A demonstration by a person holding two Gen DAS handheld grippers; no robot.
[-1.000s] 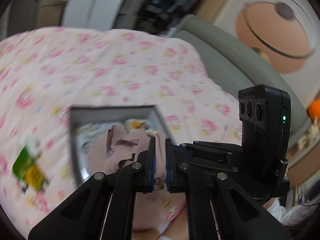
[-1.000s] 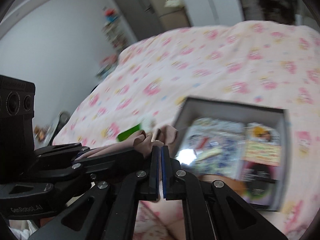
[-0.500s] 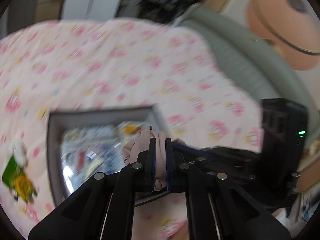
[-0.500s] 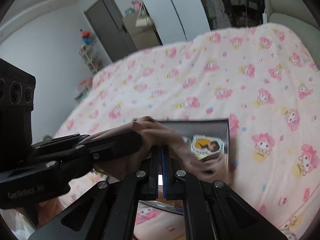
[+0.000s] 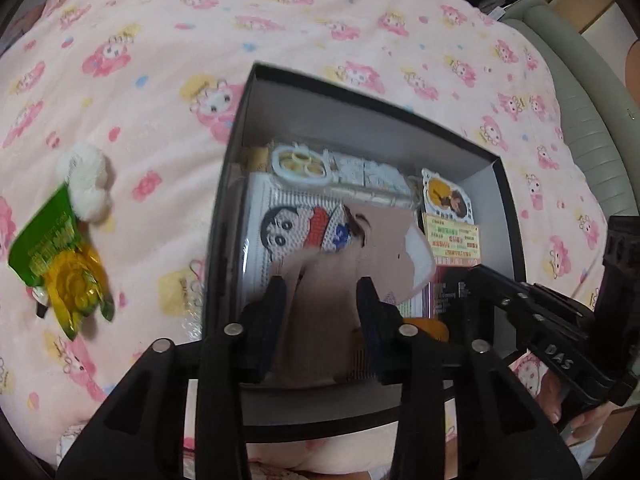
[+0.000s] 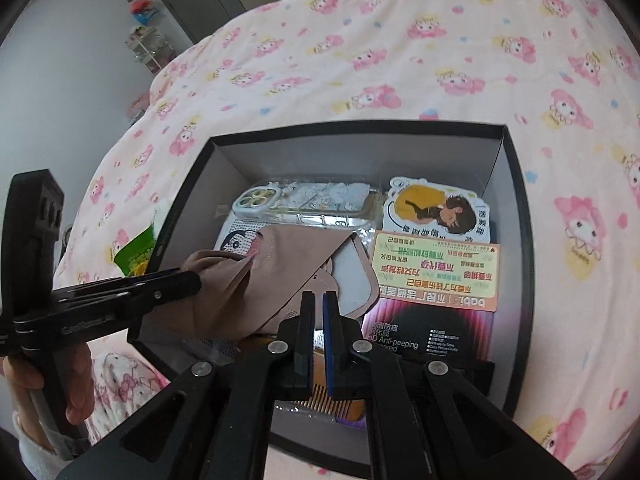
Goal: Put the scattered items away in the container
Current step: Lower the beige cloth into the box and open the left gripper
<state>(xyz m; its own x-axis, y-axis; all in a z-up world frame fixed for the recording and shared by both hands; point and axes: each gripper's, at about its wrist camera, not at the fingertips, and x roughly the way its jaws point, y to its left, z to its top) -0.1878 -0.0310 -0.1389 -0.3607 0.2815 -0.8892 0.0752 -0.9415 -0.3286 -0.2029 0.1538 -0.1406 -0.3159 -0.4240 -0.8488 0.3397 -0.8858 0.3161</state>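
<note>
Pink cartoon-print blanket [image 5: 168,32] under my dark box [image 6: 516,240]. Beige cloth [image 6: 280,276] lies inside over the packets. Left gripper [image 5: 320,294] jaws spread around it; right gripper [image 6: 318,312] nearly closed, gripping nothing. Green packet [image 5: 56,256] outside, left of box.

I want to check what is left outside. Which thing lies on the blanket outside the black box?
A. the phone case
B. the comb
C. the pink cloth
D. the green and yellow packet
D: the green and yellow packet lies on the blanket, left of the black box.
</note>
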